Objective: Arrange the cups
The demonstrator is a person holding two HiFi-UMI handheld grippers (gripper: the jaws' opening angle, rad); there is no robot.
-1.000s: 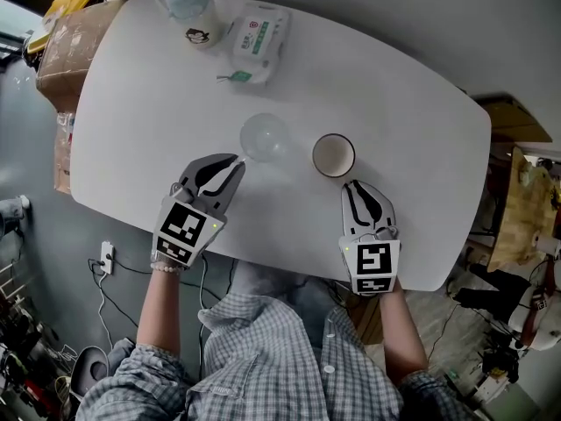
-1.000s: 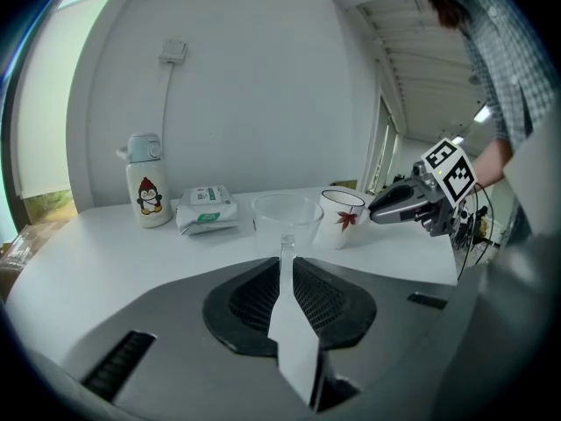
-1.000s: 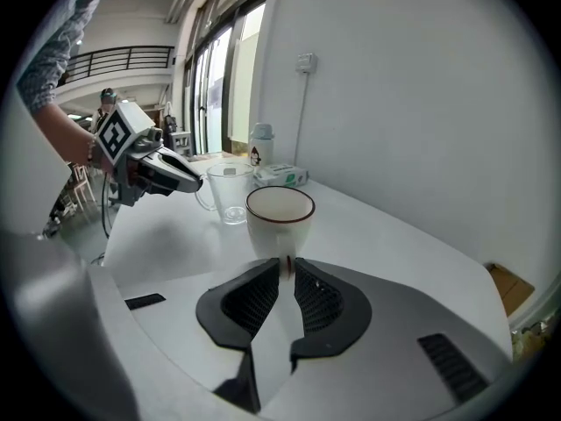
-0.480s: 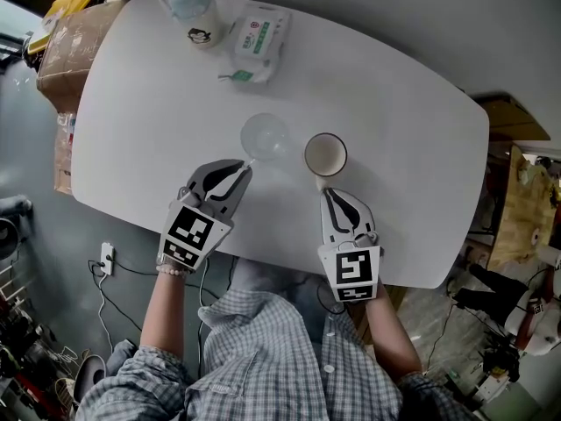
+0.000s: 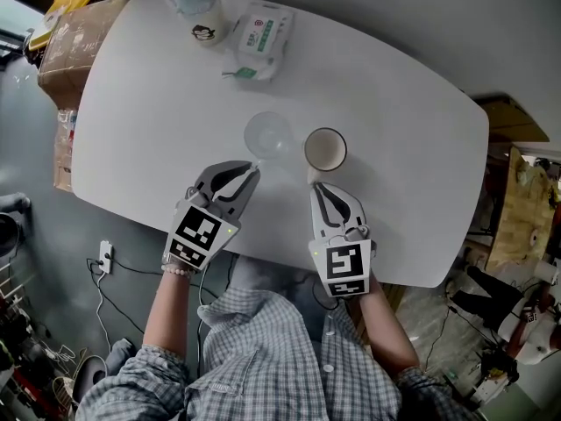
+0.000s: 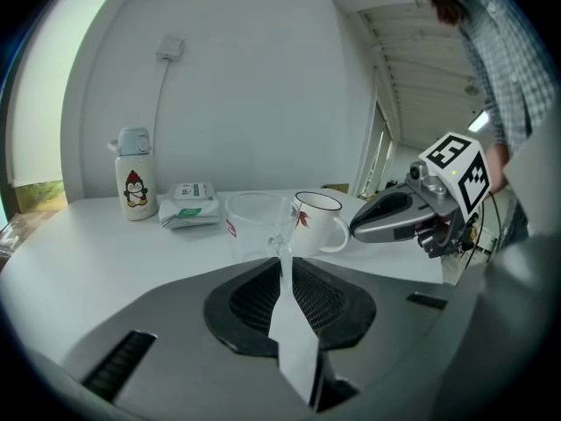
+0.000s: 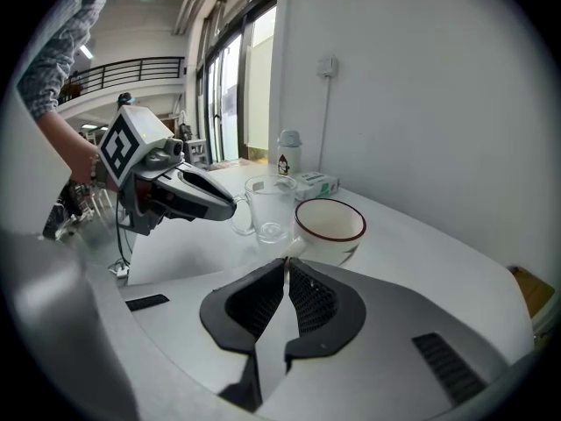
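Observation:
A clear glass mug point(image 5: 267, 135) and a white mug with a dark rim point(image 5: 325, 150) stand side by side near the middle of the white table point(image 5: 149, 103). My left gripper point(image 5: 252, 167) is shut on the glass mug's handle point(image 6: 282, 246), with the glass mug point(image 6: 257, 226) upright just beyond its jaws. Close on the right, my right gripper point(image 5: 314, 185) is shut on the white mug's handle, and the white mug point(image 7: 330, 224) sits right in front of its jaws. The glass mug point(image 7: 269, 204) and left gripper point(image 7: 180, 191) also show in the right gripper view.
A lidded bottle with a penguin print point(image 5: 195, 7) and a pack of wipes point(image 5: 260, 38) lie at the table's far side. A cardboard box point(image 5: 70, 46) sits on the floor beyond the left edge. The table's near edge runs just under both hands.
My right gripper has moved left along the table with the white mug, bringing it closer to the glass mug. The left gripper has barely shifted.

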